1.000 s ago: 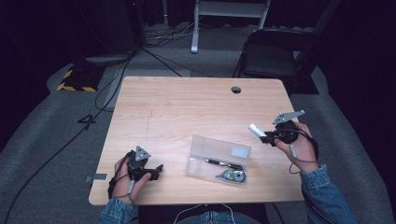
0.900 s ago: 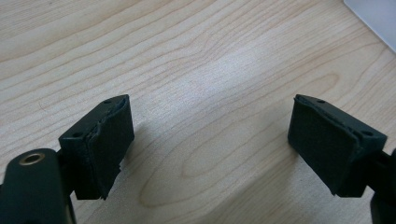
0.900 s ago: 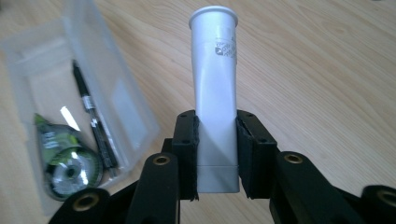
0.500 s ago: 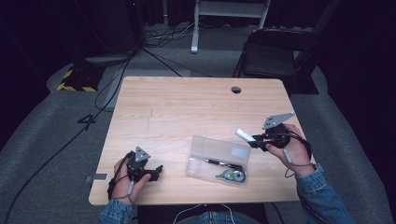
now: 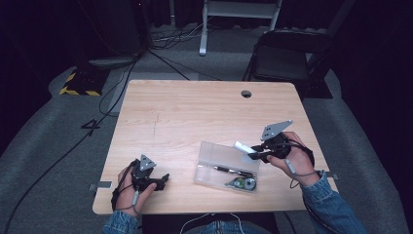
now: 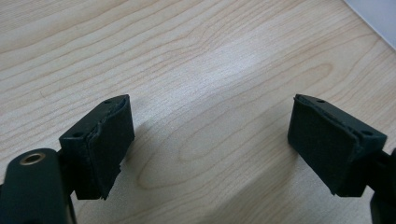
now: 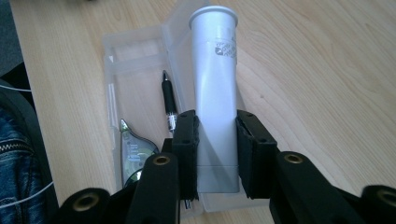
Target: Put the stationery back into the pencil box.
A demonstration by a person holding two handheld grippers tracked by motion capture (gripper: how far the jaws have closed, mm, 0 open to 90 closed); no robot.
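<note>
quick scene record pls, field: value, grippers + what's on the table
surface: wooden table
left gripper: open, nothing between the jaws, low over bare wood near the front left corner
right gripper: shut on a silver tube, held over the box's right end
box: clear plastic, open, front centre of table
in box: black pen; tape dispenser, green and clear
tube state: in the air, not yet in the box
beyond table: black chair
</note>
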